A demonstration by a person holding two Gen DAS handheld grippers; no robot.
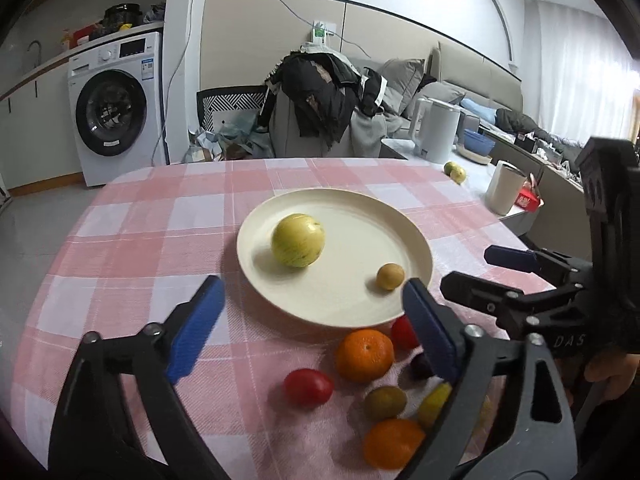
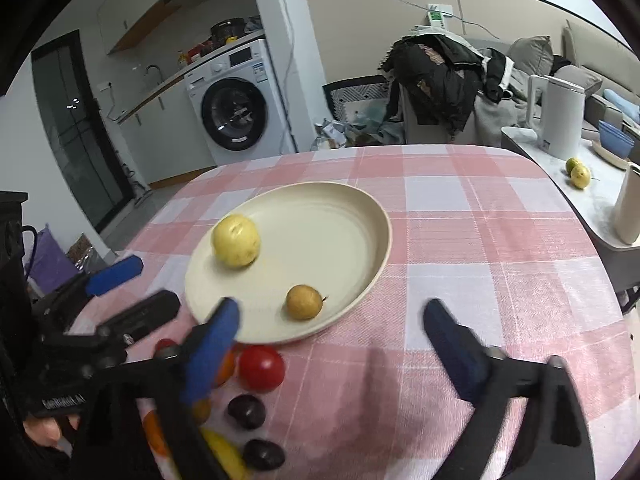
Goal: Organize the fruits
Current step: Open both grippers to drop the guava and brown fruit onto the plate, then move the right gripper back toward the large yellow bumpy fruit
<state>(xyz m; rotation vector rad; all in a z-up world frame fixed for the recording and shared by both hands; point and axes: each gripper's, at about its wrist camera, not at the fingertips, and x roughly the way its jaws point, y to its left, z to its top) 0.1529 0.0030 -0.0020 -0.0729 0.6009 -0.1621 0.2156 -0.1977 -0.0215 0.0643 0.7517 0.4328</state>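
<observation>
ahead of both spread tongs [image 1: 312, 320], fruit-bearing plate [image 1: 360, 208].

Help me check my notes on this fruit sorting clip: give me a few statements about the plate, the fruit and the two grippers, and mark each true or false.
1. The plate holds two fruits. True: a large yellow fruit and a small brown fruit.
2. The right gripper is clamped on the small brown fruit. False: its jaws stand wide open with nothing gripped.
3. The oranges lie on the tablecloth, off the plate. True.
4. The left gripper holds a red tomato. False: it is open and empty; the red tomato lies on the cloth.
5. The plate is blue. False: it is cream.
</observation>
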